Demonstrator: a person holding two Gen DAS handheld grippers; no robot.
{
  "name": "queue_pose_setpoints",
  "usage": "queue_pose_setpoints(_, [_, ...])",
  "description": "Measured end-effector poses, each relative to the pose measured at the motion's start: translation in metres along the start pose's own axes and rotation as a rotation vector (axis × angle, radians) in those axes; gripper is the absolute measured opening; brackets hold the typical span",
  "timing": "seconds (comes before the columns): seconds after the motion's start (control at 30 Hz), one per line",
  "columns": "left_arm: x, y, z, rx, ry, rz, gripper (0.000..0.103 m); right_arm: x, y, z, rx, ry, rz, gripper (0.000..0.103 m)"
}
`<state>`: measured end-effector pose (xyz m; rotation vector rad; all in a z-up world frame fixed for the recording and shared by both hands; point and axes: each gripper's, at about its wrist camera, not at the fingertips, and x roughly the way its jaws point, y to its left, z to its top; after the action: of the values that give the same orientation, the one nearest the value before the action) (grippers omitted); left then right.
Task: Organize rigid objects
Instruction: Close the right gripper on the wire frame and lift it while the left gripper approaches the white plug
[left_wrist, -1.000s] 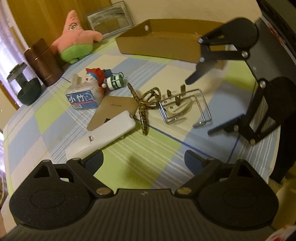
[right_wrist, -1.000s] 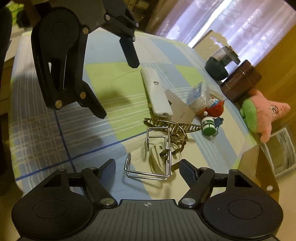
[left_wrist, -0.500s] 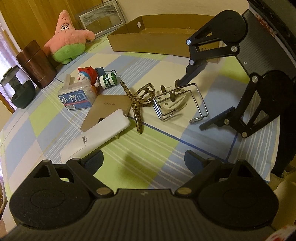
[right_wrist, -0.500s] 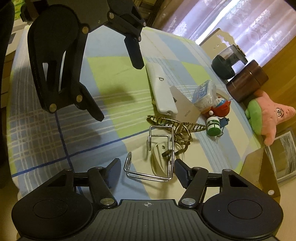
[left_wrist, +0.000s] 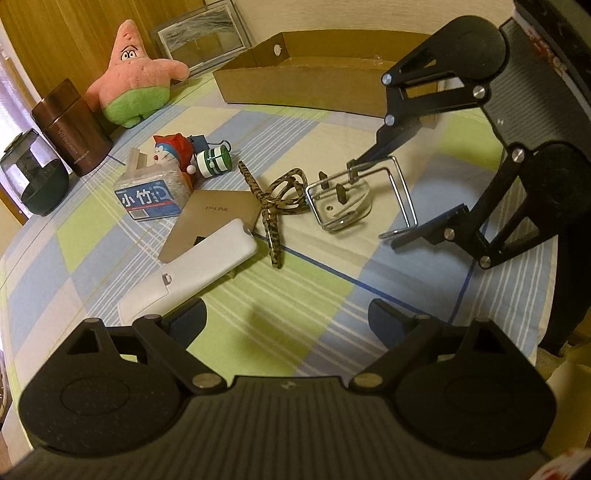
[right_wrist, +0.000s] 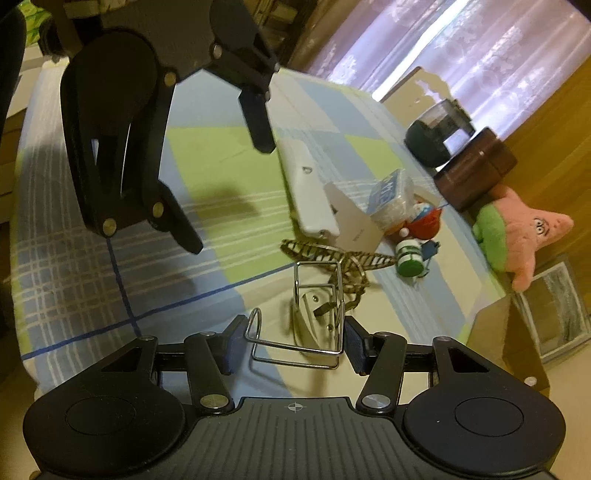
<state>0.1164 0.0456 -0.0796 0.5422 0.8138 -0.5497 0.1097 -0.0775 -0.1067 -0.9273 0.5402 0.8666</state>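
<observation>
I am watching my right gripper (right_wrist: 293, 343) bracketing the wire rack (right_wrist: 314, 317), a bent chrome frame with a clear plastic base, lying on the checked tablecloth (right_wrist: 207, 162); its jaws have just been closing, and the blue pads are now sitting just beside the wire loops on either side, though I cannot tell for certain whether they are pressing yet. In the left wrist view the same wire rack (left_wrist: 354, 199) is lying at about two o'clock from picture centre, with the right gripper (left_wrist: 376, 199) coming in over it from three o'clock. My left gripper (left_wrist: 286, 319) is hanging released, fingers spread wide and gripping nothing, above a green square of the cloth. At ten o'clock from the rack a leopard-print strap (left_wrist: 273, 199) is lying knotted, touching its near edge; farther toward nine o'clock are resting a white remote-like case (left_wrist: 192, 277), a beige card (left_wrist: 214, 221), a blue-labelled box (left_wrist: 151, 199), a red-capped figurine (left_wrist: 173, 151) and a green-and-white spool (left_wrist: 214, 162). At twelve o'clock, well apart from the rack, an open cardboard tray (left_wrist: 306, 88) is standing, and at ten o'clock a pink starfish plush (left_wrist: 136, 85) beside a brown canister (left_wrist: 70, 125).
</observation>
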Motion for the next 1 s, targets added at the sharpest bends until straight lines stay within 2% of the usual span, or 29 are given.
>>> queue_pose_setpoints(0.37, [0.000, -0.003, 0.008, -0.028, -0.025, -0.009, 0.091, -0.024, -0.004, -0.003, 0.066, -0.088, -0.030, 0.051])
queue_pose_setpoints(0.53, [0.001, -0.005, 0.011, -0.029, -0.031, -0.014, 0.091, -0.018, 0.000, -0.008, 0.047, -0.074, -0.009, 0.051])
queue_pose_setpoints(0.67, [-0.001, -0.007, 0.009, -0.025, -0.032, -0.015, 0.091, -0.015, -0.009, -0.007, 0.093, -0.103, -0.010, 0.051])
queue_pose_setpoints(0.83, [-0.003, -0.005, 0.007, -0.036, -0.030, -0.010, 0.091, -0.018, -0.016, -0.003, 0.106, -0.142, -0.040, 0.051])
queue_pose_setpoints(1.0, [-0.002, -0.007, 0.015, -0.057, -0.051, -0.018, 0.090, -0.031, -0.028, -0.007, 0.158, -0.144, -0.088, 0.051])
